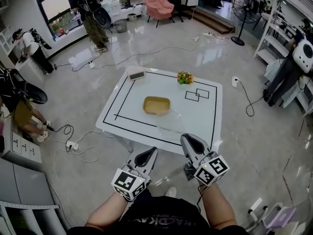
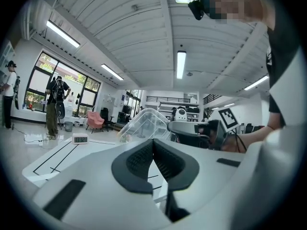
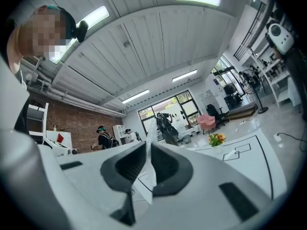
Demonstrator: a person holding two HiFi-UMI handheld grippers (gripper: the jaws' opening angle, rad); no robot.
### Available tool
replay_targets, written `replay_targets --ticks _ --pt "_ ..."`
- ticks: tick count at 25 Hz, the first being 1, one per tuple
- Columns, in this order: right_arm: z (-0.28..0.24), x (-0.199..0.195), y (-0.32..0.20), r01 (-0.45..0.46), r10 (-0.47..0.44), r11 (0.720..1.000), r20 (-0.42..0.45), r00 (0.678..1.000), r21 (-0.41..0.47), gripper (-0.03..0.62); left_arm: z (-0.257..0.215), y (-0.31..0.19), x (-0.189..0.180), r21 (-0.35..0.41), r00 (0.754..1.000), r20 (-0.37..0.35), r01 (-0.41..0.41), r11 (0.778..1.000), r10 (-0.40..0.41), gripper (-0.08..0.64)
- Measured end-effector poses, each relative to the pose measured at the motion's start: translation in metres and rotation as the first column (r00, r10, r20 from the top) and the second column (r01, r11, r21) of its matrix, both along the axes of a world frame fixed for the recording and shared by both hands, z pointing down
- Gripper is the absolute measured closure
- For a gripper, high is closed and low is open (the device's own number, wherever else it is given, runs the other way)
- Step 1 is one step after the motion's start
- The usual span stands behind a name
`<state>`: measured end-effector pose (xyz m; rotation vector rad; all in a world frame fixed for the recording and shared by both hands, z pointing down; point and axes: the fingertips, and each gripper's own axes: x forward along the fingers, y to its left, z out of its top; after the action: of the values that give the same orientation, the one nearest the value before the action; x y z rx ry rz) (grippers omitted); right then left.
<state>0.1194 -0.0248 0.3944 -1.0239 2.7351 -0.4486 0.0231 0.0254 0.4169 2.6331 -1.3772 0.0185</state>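
Observation:
A clear plastic container [image 1: 171, 123] hangs over the near edge of the white table [image 1: 208, 124]. My right gripper [image 1: 189, 140] is shut on its thin clear rim [image 3: 148, 180], which runs up between the pads. The left gripper view shows the same clear container [image 2: 144, 122] tilted, with the right gripper [image 2: 192, 128] gripping it from the right. My left gripper [image 1: 150, 152] hovers just short of the table's near edge, left of the container. It is shut, the pads meeting with nothing between them. A tan tray [image 1: 156, 105] lies at the table's middle.
A small digital clock [image 1: 136, 74] stands at the table's far left and a bunch of flowers [image 1: 185, 77] at the far middle. Black lines and two small squares [image 1: 197, 94] mark the tabletop. Cables and a power strip [image 1: 72, 144] lie on the floor. People stand far left.

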Motion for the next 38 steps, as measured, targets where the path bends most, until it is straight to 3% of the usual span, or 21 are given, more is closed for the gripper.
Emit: replay_targets --ticks 11,38 --pt "0.014 0.009 0.010 0.038 -0.038 0.999 -0.007 0.999 -0.023 0.558 0.010 0.012 0.011 -0.010 0.999 -0.019 0.050 0.999 -0.050 0.557" --pt "0.018 0.035 0.015 0.016 -0.016 0.999 0.009 1.000 -0.032 0.558 0.006 0.011 0.037 -0.003 1.000 -0.016 0.023 1.000 -0.023 0.557"
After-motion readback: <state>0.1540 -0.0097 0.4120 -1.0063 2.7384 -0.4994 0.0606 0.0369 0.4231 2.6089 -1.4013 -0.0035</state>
